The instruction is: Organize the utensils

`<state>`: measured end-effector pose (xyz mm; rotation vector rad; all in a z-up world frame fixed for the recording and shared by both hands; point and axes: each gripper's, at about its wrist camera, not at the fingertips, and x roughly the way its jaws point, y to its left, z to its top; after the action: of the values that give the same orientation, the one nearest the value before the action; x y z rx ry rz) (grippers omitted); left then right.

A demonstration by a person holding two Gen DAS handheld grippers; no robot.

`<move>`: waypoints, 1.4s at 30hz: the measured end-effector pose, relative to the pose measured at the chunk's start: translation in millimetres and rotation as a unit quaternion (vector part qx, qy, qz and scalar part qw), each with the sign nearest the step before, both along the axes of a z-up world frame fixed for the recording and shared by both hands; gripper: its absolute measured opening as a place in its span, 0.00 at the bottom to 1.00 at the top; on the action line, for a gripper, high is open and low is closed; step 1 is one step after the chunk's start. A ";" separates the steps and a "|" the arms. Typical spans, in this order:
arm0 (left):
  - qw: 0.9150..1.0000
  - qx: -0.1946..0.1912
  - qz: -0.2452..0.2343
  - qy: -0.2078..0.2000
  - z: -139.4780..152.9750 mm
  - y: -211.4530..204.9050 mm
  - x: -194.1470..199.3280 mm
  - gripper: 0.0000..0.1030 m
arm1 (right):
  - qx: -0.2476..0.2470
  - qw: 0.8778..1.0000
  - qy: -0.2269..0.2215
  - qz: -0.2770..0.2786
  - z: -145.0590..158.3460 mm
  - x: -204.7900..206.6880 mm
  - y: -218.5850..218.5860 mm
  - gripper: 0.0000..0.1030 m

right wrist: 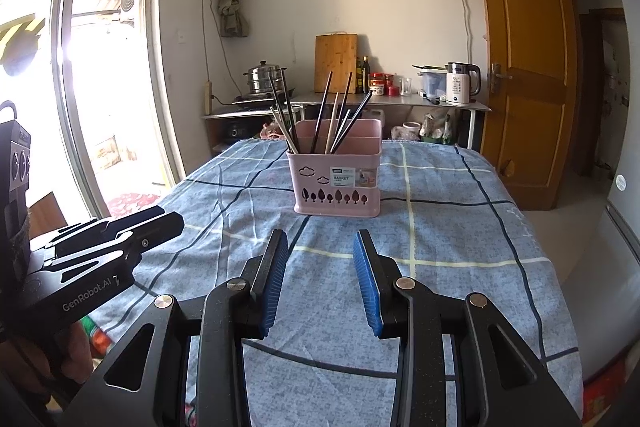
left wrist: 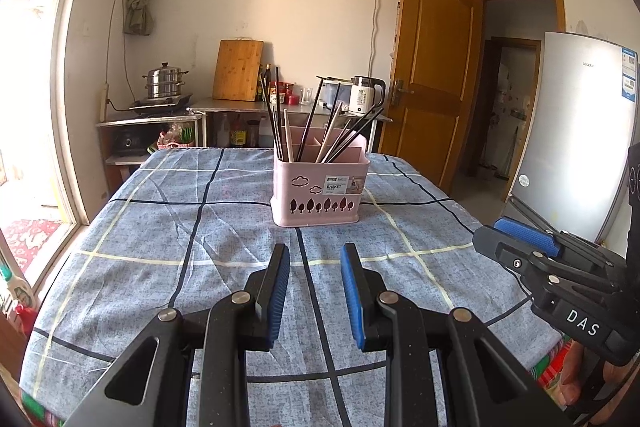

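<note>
My left gripper (left wrist: pixel 314 255) hovers over checked tablecloth (left wrist: pixel 160 227), jaws apart, nothing between. My right gripper (right wrist: pixel 320 241) likewise apart, empty. Pink utensil basket (left wrist: pixel 318 191) upright mid-table ahead, chopsticks (left wrist: pixel 320 123) standing inside, well apart from both.
</note>
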<state>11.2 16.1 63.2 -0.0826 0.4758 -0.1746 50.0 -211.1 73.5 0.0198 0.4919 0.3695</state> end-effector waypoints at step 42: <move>1.000 0.010 -0.010 0.004 -4.8 -7.4 -7.7 0.25 | 0.000 1.000 0.006 0.004 -1.2 -3.2 2.0 0.34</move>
<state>3.4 8.7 58.4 -0.0599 0.4860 -0.1889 46.8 -209.1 72.3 0.0204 0.5043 0.3775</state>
